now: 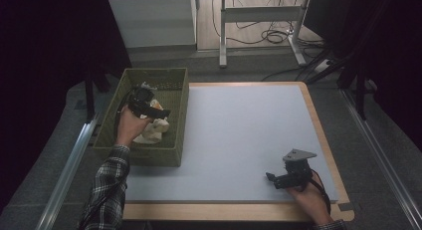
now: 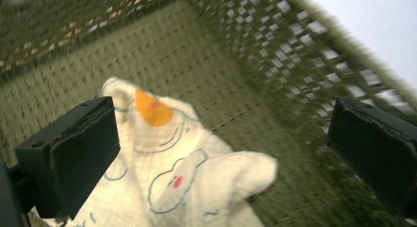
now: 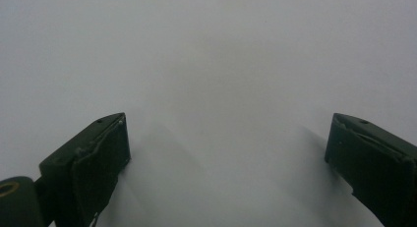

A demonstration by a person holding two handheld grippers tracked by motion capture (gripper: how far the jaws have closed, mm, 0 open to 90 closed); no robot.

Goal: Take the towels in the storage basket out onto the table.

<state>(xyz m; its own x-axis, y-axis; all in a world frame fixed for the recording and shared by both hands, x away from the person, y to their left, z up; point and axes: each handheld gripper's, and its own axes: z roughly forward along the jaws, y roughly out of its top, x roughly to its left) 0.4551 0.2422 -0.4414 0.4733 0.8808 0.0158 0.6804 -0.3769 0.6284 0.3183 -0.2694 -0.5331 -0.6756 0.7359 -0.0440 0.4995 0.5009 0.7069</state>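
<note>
Nearest the lens: the person's forearms, a plaid sleeve at lower left. Below them the table, broad, with a smooth matte pale-grey top and a light wood border. No items lie on the grey surface.

Next in size, the basket: rectangular, olive-green, woven, with an open lattice high on the walls and a tight weave on the floor. It sits at the table's left edge.

Inside it, the cloth: soft, cream, waffle-textured fabric, crumpled, printed with blue outline drawings plus an orange patch and small red dots. It lies on the basket floor.

Left gripper: down inside the basket, jaws spread wide, straddling the cloth. One jaw is just beside the fabric; whether it touches cannot be told. Nothing pinched.

Right gripper: low over bare table near the right front, well apart from the basket, jaws spread, empty.

Progress, as a judgement: early. The cloth has yet to be grasped; closing on it and lifting it out remain.
</note>
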